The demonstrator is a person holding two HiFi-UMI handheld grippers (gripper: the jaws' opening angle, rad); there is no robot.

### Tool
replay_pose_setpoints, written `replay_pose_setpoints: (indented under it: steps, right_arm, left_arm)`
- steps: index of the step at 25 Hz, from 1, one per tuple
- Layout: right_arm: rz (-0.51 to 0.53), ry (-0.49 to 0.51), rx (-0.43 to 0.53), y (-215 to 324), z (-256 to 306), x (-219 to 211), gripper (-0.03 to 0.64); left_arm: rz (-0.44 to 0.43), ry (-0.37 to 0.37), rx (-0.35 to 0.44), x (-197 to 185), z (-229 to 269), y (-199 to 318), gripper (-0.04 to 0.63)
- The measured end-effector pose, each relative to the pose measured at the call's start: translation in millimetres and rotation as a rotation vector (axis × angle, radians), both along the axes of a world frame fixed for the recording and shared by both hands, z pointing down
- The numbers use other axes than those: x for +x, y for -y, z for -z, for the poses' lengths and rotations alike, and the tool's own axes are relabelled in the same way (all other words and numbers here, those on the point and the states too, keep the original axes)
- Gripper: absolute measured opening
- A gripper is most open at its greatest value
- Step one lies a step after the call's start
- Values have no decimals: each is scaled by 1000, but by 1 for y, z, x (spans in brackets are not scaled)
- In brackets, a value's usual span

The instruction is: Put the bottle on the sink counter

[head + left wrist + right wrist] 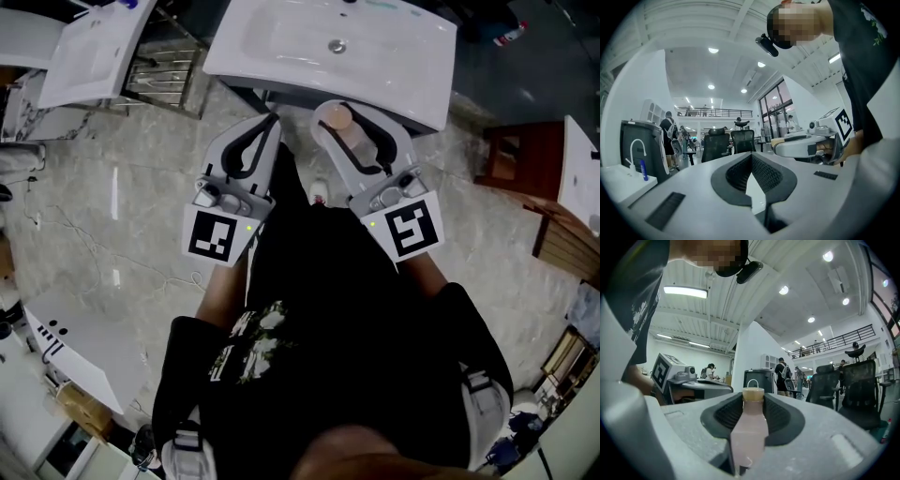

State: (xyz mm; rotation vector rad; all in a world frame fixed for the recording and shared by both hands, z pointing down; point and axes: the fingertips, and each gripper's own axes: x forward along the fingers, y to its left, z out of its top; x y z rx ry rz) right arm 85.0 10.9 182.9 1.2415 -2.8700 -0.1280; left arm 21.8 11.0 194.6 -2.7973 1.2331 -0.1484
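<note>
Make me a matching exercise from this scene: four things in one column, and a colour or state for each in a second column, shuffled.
Things:
1. bottle
2. left gripper
3. sink
4. right gripper

Colours or states:
A. white
B. shut, with nothing in it
C. shut on the bottle
D. pinkish, with a tan cap

Pairs: 1-D, 2-B, 3-A, 4-C

— What do the two tools look like?
— The left gripper (270,120) and right gripper (345,116) are pale grey shells with black ribbed pads (765,173) inside. Each carries a white cube (217,234) bearing a black square marker.
— And the clothing?
— A black T-shirt (328,309) with a pale print (255,339).
</note>
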Motion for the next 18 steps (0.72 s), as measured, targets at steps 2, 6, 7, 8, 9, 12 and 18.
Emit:
replay_pose_setpoints:
  steps: [2,6,7,8,9,12,18]
  right_arm:
    - [-16,-1,0,8,-2,3,129]
    - [-27,-13,-15,28,-7,3,129]
    - [-26,-18,-12,35,-7,1,129]
    - [-25,-17,-7,43,-6,-2,129]
    - [-23,-12,-2,49,-5,-6,129]
    - [-8,-16,-4,68,-5,-15,129]
    - [0,-17,-6,132,-5,-47,129]
  left_arm:
    - [-14,-8,3,3,-1,10,11]
    - [-30,-13,-12,4,-5,27,11]
    - [-30,-9,-14,1,-6,34,11]
    - [-27,-13,-12,-2,-6,41,11]
    - [-24,-21,-12,-6,-6,48,11]
    - [-16,-28,-31,-13,-14,69,11]
    - [-14,-30,-27,-40,-12,124,11]
